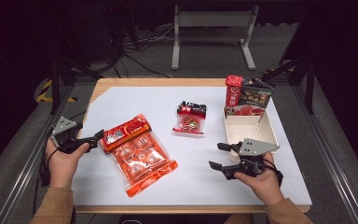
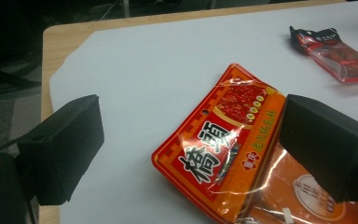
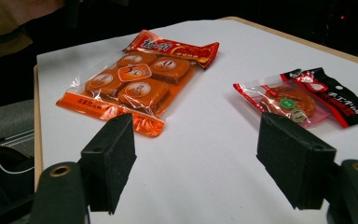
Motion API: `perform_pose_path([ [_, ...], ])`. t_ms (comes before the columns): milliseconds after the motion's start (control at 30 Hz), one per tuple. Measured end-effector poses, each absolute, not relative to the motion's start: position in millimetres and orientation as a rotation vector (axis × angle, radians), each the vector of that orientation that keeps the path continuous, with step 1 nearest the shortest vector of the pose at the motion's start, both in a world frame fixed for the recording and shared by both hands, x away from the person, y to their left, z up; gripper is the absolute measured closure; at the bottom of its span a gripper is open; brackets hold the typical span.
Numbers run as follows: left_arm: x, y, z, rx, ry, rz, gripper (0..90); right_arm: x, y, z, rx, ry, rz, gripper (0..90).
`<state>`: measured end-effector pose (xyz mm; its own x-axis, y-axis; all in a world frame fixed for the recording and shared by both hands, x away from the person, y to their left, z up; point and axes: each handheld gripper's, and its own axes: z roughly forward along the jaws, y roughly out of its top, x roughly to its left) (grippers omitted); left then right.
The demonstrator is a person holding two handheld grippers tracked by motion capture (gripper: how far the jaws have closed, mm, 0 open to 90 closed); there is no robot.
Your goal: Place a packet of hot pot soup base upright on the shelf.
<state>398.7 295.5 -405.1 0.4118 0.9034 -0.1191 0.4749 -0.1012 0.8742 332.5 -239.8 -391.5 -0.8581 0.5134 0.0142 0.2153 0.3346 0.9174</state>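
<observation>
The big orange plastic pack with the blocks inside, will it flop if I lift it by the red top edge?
Probably: the big orange plastic pack is thin, crinkled film, so its header should bend. The blocks likely make it sag. Its glossy surface may slip.

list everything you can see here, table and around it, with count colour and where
large snack pack: 1, orange and red, left half of the table, red header end at the left gripper
small snack pack: 1, red and black with a clear window, table centre
open box: 1, cream inside, right side of the table, lid flap standing at its far end
carton: 1, red, far right, just behind the box
dark packet: 1, black with print, right of the carton
table: 1, white top with wooden edge
metal frame: 1, grey, on the floor beyond the table
cables: several, black, floor beyond the table
left gripper: 1, black, fingers open at the large pack's header
right gripper: 1, black, fingers open, near the box
hands: 2, tan sleeves, bottom edge
</observation>
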Motion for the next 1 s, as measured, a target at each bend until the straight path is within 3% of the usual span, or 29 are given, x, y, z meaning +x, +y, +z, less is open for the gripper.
perform_pose_path([
  [1000, 439, 291, -453, 1.773, 1.327, 0.390, 10.0, 333, -231, -400, 0.641, 2.379, 1.489, 27.8],
])
